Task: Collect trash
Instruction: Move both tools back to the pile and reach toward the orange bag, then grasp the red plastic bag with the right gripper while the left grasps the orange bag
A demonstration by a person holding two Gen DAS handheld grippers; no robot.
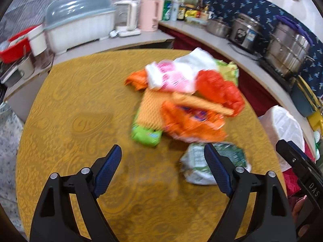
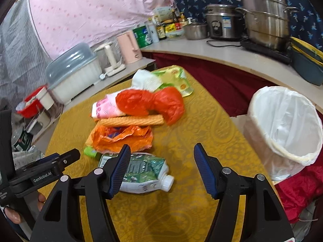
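A pile of trash lies on the yellow table (image 1: pixel 70 111): a red plastic bag (image 1: pixel 220 90), an orange wrapper (image 1: pixel 189 123), a pink-white packet (image 1: pixel 173 78), an orange foam net (image 2: pixel 131 120), a small green packet (image 1: pixel 146 135) and a crushed green-white pouch with a cap (image 2: pixel 145 171). My left gripper (image 1: pixel 162 155) is open and empty above the table, just short of the pile. My right gripper (image 2: pixel 161 155) is open and empty, its left finger over the pouch. A bin lined with a white bag (image 2: pixel 286 125) stands off the table's right edge.
A counter (image 2: pixel 232 54) behind the table carries steel pots (image 2: pixel 264 16), a rice cooker (image 2: pixel 222 22), bottles, a pink kettle (image 1: pixel 150 15) and a covered dish rack (image 1: pixel 78 26). A red cloth (image 2: pixel 298 189) lies below the bin.
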